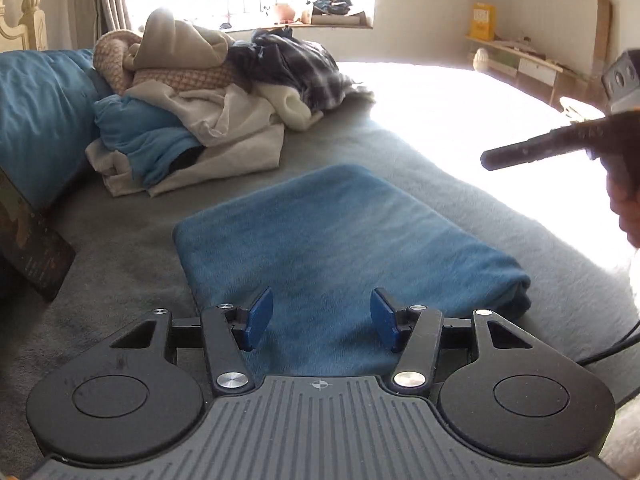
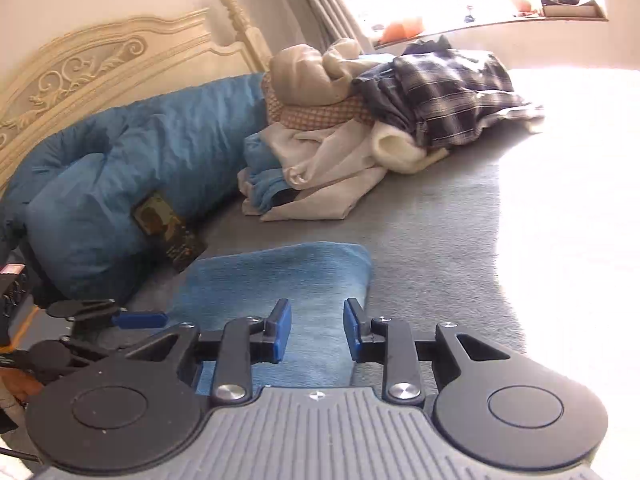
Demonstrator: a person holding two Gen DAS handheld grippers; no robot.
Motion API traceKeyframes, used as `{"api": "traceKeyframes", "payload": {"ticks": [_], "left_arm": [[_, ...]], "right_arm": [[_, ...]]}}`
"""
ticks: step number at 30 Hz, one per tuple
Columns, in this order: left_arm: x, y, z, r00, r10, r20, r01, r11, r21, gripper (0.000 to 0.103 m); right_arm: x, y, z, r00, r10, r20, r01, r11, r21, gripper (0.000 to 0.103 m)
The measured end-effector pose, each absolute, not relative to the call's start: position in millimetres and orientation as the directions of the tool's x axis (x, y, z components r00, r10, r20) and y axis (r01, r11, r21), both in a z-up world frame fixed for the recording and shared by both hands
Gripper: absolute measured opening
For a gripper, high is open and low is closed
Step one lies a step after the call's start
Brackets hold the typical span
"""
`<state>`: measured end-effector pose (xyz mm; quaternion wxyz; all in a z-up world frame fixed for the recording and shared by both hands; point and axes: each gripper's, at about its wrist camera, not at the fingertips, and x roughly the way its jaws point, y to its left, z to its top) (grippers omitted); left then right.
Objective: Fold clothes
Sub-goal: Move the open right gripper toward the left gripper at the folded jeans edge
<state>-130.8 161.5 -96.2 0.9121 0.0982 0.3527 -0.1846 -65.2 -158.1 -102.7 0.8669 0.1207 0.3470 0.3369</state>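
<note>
Left wrist view looks down over the left gripper (image 1: pixel 322 318), whose blue pads stand apart with nothing pinched between them; they hover just above the near edge of the folded blue towel (image 1: pixel 344 248). That towel lies flat on the grey bedspread (image 1: pixel 132 248), a neat rectangle with its thick rolled fold along the right side. Behind it, towards the far left corner of the bed, sits the heap of unfolded clothes (image 1: pixel 208 92): a beige hooded top on the summit, a checked piece under it, cream and blue fabric below, and a dark plaid shirt (image 1: pixel 296 64) spilling off to the right. A blue pillow (image 1: pixel 36 120) lies along the left edge. Strong sunlight washes out the far right part of the bed.

From the right wrist view, the right gripper (image 2: pixel 317 330) also hangs over the towel's near edge, its pads closer together than the other pair yet still parted, gripping nothing. The left tool shows at that picture's left edge. The carved cream headboard (image 2: pixel 100 68) rises behind the pillow.
</note>
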Motion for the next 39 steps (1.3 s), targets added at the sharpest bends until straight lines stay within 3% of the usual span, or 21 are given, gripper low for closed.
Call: {"api": "traceKeyframes", "payload": {"ticks": [2,5,9,14,19,25,31,34,39], "left_arm": [[-133.2,164.5,-106.2,0.688,-0.25,-0.682,0.399,0.915,0.067,0.054],[-133.7,168.0,-108.4,0.685,-0.265,-0.679,0.411,0.91,0.059,0.055],[-132.9,170.1,-108.6,0.685,-0.266,-0.678,0.416,0.907,0.065,0.056],[-133.6,173.7,-111.0,0.686,-0.283,-0.67,0.415,0.909,0.042,0.056],[-131.6,177.1,-111.8,0.682,-0.306,-0.664,0.42,0.907,0.014,0.057],[-131.6,181.3,-112.8,0.682,-0.321,-0.658,0.423,0.906,-0.003,0.057],[-130.7,182.3,-112.5,0.686,-0.327,-0.65,0.42,0.907,-0.014,0.058],[-129.7,183.8,-113.0,0.681,-0.334,-0.651,0.421,0.907,-0.025,0.058],[-128.9,185.0,-111.3,0.671,-0.341,-0.659,0.427,0.904,-0.033,0.058]], "right_arm": [[-68.0,-140.4,-119.3,0.461,0.675,-0.577,-0.554,0.726,0.407,0.025],[-83.2,-107.1,-159.5,0.41,0.553,-0.725,-0.637,0.743,0.206,0.022],[-86.6,-104.2,-142.0,0.433,0.534,-0.726,-0.655,0.74,0.154,0.022],[-73.3,-107.5,-111.0,0.516,0.572,-0.638,-0.624,0.761,0.178,0.022],[-42.7,-85.2,-162.7,0.491,0.499,-0.714,-0.591,0.793,0.148,0.02],[-12.4,-88.2,-125.5,0.529,0.522,-0.668,-0.553,0.81,0.195,0.02],[47.7,-71.5,-173.6,0.542,0.485,-0.687,-0.463,0.854,0.238,0.017],[45.2,-81.6,-165.2,0.542,0.49,-0.683,-0.43,0.86,0.276,0.018],[21.0,-156.4,-141.5,0.505,0.536,-0.677,-0.269,0.843,0.467,0.021]]}}
